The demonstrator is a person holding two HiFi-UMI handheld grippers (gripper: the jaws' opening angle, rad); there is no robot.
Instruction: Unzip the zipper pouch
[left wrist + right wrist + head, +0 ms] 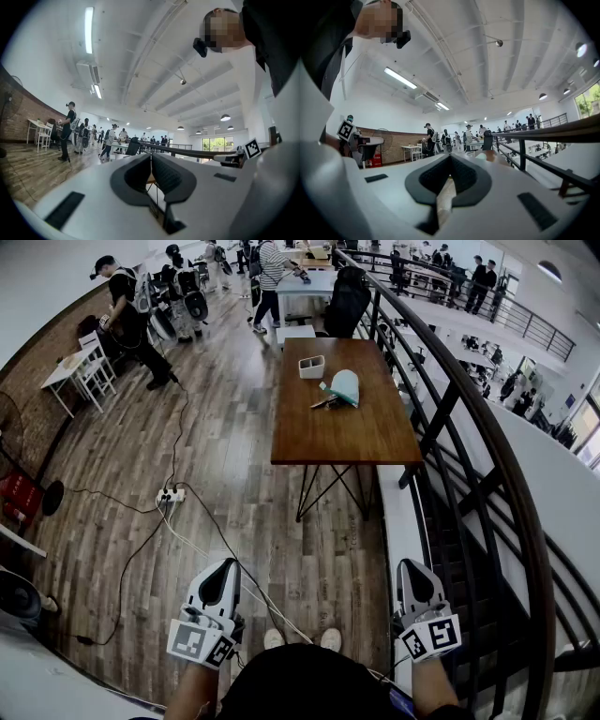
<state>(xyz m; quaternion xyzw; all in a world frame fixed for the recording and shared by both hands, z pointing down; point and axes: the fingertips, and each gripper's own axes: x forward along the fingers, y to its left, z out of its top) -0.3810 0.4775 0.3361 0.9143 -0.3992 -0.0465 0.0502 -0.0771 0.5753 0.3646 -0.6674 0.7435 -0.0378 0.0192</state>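
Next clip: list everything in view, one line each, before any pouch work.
table: one, brown wood, ahead beside the railing
zipper pouch: one, pale green, on the table
box: one, white, on the table beyond the pouch
power strip: one, white, floor left of the table
railing: one, black, along the right
side table: one, white, far left
people: several, mixed clothing, far end
shoes: two, pale, bottom centre
left gripper: one, white, shut, empty, bottom left
right gripper: one, white, shut, empty, bottom right

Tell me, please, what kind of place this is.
Probably a large open workspace on an upper level: a wooden table stands on plank flooring beside a black railing, and several people work at tables further back.
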